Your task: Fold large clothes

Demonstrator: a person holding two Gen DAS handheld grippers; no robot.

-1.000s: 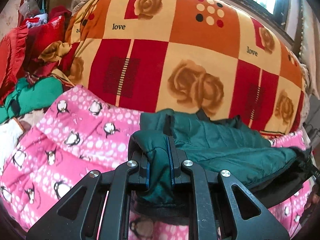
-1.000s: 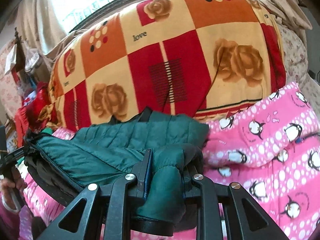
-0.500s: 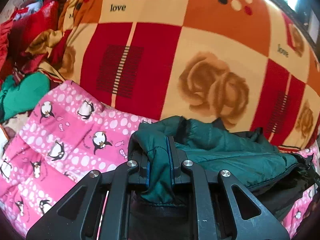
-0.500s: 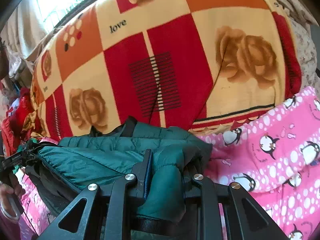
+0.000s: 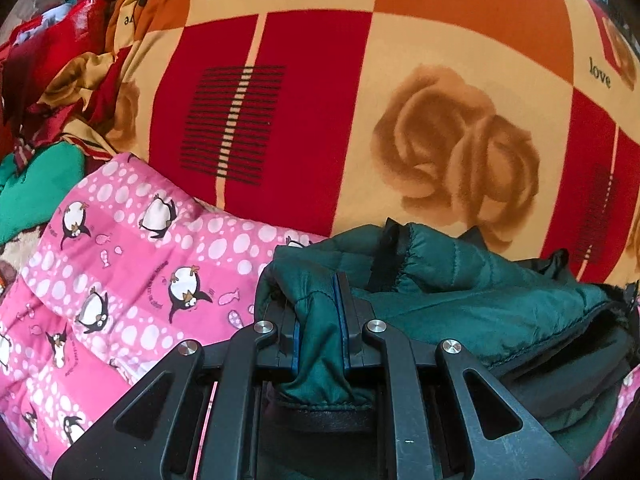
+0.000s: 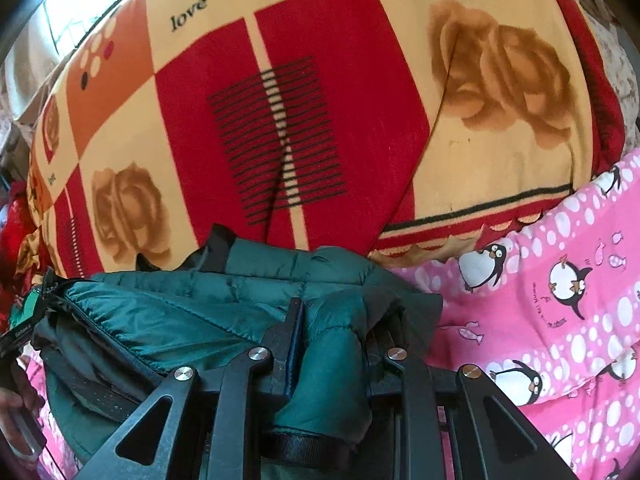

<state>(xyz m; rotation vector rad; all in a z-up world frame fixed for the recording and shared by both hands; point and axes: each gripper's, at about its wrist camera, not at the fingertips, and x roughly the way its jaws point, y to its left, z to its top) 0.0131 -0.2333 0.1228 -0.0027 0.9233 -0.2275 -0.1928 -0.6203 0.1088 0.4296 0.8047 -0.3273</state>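
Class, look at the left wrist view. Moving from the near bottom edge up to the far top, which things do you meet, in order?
Left tool, shut on the green jacket → green jacket → pink penguin quilt → rose-patterned blanket.

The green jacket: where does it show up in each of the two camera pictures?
Left wrist: green jacket at bottom centre, running right, clamped in the fingers.
Right wrist: green jacket at bottom centre, running left, also clamped.
Shared landmark: the striped red square on the blanket.
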